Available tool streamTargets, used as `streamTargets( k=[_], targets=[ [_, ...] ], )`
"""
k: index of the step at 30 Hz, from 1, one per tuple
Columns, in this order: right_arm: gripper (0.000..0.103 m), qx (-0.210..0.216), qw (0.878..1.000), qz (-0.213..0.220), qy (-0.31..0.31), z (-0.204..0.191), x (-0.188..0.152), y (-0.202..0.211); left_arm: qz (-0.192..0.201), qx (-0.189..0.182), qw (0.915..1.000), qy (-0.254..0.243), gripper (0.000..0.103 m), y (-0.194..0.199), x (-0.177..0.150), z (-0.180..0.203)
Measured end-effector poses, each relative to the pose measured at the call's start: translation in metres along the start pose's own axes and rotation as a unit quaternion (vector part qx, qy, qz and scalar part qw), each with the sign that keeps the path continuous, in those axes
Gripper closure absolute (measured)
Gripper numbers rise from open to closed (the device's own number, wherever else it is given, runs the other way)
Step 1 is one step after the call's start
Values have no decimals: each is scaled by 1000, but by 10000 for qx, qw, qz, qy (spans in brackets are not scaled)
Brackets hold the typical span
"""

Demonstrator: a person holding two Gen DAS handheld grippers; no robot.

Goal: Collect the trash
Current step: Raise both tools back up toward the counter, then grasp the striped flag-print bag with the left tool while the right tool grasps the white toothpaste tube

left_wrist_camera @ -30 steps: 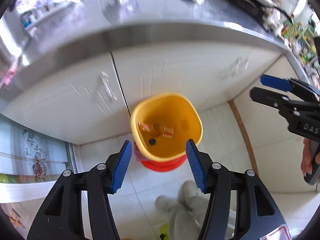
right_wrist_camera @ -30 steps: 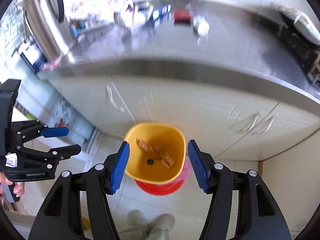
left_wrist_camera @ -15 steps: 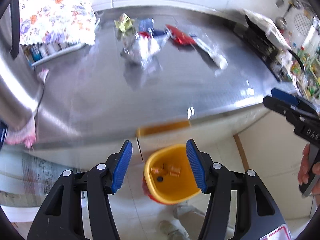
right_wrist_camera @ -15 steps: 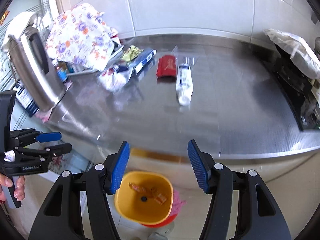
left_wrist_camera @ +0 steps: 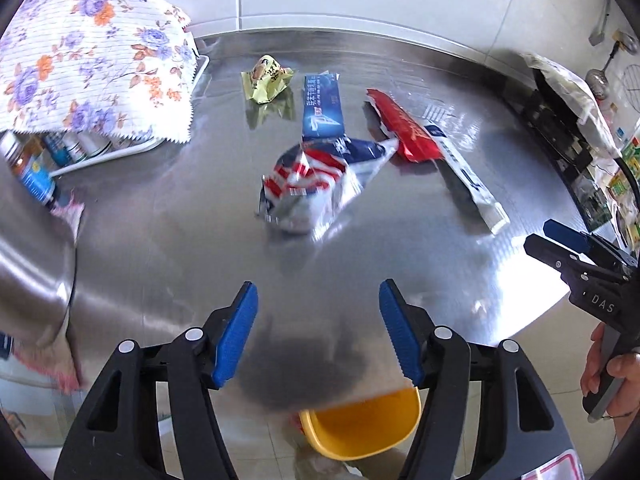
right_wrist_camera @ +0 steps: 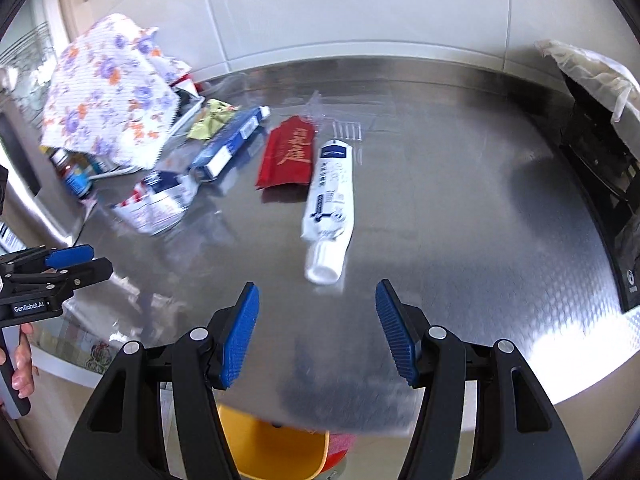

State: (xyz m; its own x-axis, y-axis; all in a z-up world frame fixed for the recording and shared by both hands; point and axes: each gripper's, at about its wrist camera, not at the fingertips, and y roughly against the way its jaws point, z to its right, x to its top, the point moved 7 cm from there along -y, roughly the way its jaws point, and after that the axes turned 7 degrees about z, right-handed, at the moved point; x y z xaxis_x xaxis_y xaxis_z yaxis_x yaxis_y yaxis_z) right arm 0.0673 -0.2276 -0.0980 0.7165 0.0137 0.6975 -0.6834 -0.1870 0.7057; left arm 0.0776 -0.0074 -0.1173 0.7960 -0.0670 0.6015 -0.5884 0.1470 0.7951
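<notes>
1. We are looking down on a steel counter (left_wrist_camera: 160, 240) – it is filling both views, with white wall tiles behind it.
2. A floral cloth (left_wrist_camera: 92, 56) is draping over a rack of bottles at the counter's far left corner.
3. A yellow bin (left_wrist_camera: 360, 424) is sitting on the floor below the counter's near edge, partly hidden by that edge.
4. The trash is lying mid-counter: a crumpled red-white-blue bag (left_wrist_camera: 316, 184) nearest, a blue box (left_wrist_camera: 322, 106) touching its far side, a red packet (left_wrist_camera: 404, 128) just beside, a white tube (right_wrist_camera: 330, 204) overlapping the packet's edge, and a yellow wrapper (left_wrist_camera: 266, 78) farthest back.
5. The left gripper (left_wrist_camera: 318, 330) is hovering over bare counter – jaws opening, nothing between them.
6. The right gripper (right_wrist_camera: 316, 330) is hanging released, empty, with the tube's cap just beyond its fingertips.
</notes>
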Motion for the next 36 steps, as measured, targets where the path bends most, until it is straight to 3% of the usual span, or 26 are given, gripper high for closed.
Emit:
streamTargets(
  k=[13, 16, 25, 27, 29, 30, 36],
  targets=[
    [42, -423, 9985, -338, -6, -1, 14, -63, -311, -187, 9986, -373, 37, -61, 40, -6],
    [42, -472, 9982, -354, -51, -1, 16, -70, -340, -307, 9975, -538, 30, -70, 45, 0],
    [42, -545, 9980, -310, 77, -8, 21, -77, -407, -456, 9950, -790, 27, -87, 50, 18],
    [44, -596, 9977, -282, 168, -9, 21, -77, -379, -453, 9950, -811, 31, -88, 52, 19],
    [60, -577, 9978, -235, 207, -11, 21, -75, -341, -587, 9943, -816, 42, -87, 53, 23],
    [63, -572, 9979, -227, 209, -11, 21, -74, -332, -551, 9943, -844, 42, -86, 53, 24],
    [64, -484, 9986, -171, 133, -11, 20, -69, -245, -533, 9952, -790, 49, -81, 53, 23]
  ],
)
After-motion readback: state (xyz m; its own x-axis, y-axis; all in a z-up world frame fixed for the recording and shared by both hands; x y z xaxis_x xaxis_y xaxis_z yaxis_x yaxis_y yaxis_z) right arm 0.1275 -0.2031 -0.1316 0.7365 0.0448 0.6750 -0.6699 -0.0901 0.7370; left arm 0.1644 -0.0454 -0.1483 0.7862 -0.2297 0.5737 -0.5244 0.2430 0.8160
